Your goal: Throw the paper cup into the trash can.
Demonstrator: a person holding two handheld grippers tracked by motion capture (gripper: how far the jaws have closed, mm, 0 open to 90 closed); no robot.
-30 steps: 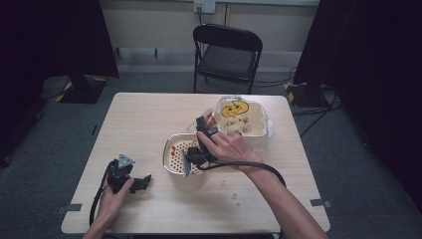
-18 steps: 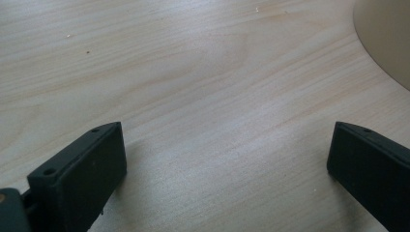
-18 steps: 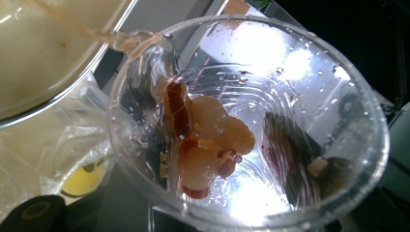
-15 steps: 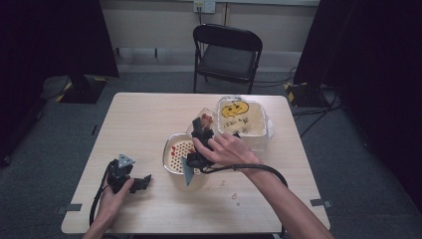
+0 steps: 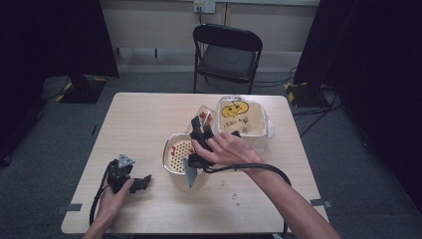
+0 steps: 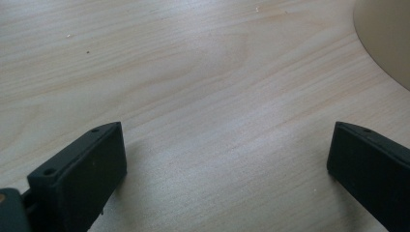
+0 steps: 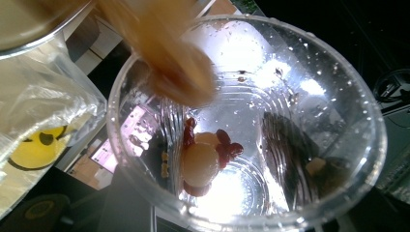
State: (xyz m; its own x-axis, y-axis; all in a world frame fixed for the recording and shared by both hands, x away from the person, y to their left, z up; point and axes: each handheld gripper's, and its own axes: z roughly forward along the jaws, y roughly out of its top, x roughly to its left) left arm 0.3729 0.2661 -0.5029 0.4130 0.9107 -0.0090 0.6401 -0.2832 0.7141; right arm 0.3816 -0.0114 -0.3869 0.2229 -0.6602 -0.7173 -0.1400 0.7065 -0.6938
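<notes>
Your right gripper [image 5: 200, 130] pinches a clear plastic cup [image 7: 241, 121], tipped above the strainer bowl [image 5: 179, 149] beside the lined tub [image 5: 244, 119]. Some red and pale pieces already lie in the strainer; several cling inside the cup, so emptying appears unfinished. Your left gripper [image 5: 133, 183] rests on the table [image 5: 149, 114], jaws spread and empty.

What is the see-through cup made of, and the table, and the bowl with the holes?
The cup looks like thin clear plastic: glossy, ribbed, and you see straight through it to the bits of food inside. The table looks like pale wood or a wood-look top, matte with grain lines. The holed bowl seems to be cream plastic, though it is too small to be sure.
</notes>
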